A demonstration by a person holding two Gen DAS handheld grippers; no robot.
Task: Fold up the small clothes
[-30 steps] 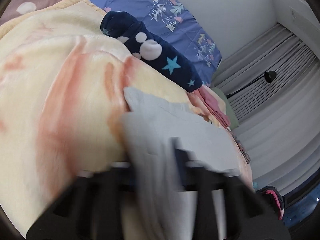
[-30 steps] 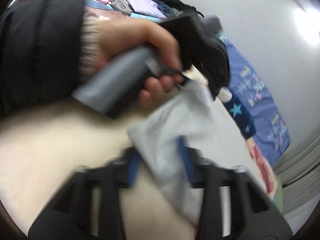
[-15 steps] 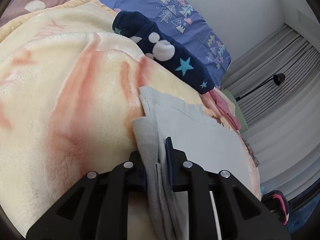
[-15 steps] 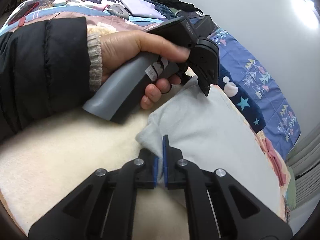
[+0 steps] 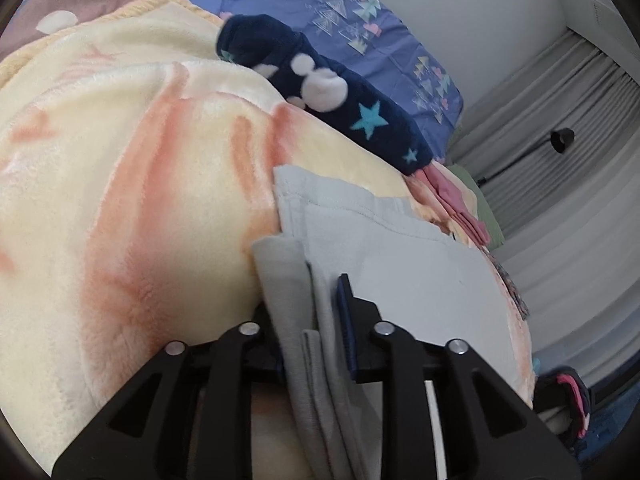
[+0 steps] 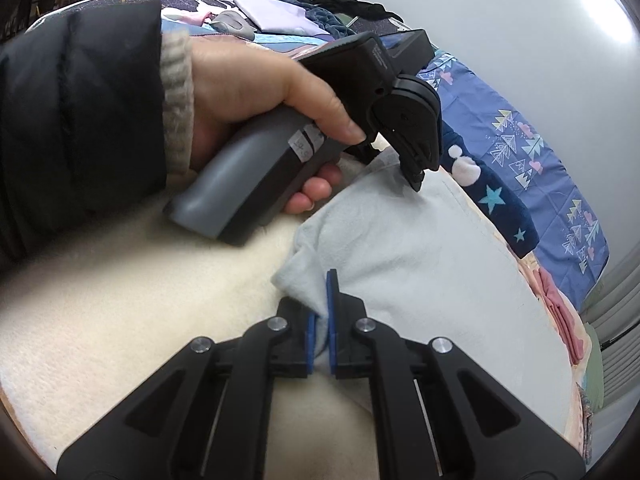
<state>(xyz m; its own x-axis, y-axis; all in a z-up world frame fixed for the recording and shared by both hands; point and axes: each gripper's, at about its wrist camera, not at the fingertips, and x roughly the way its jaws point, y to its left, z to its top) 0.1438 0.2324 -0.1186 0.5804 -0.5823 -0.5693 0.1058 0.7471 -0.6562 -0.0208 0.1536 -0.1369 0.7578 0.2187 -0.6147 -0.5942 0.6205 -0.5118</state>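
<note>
A light grey small garment [image 5: 420, 280] lies folded flat on the cream and peach fleece blanket [image 5: 140, 200]. In the left wrist view its doubled left edge runs between the jaws of my left gripper [image 5: 304, 300]. Those jaws are opening, and the cloth sits loose between them. In the right wrist view the garment [image 6: 420, 272] stretches away from my right gripper [image 6: 322, 300], which is shut on its near corner. The left gripper [image 6: 416, 172], held by a hand [image 6: 248, 92] in a dark sleeve, has its tips at the garment's far-left corner.
A navy fleece piece with stars [image 5: 340, 100] lies beyond the garment, beside a blue patterned sheet [image 5: 380, 40]. Pink clothing [image 5: 456, 208] sits at the blanket's far right edge. Grey curtains [image 5: 560, 240] and a black lamp [image 5: 562, 140] stand past the bed.
The left jaws, pinched on the garment's edge before, have spread apart and the fold hangs loose between them. The right gripper keeps its hold on the corner.
</note>
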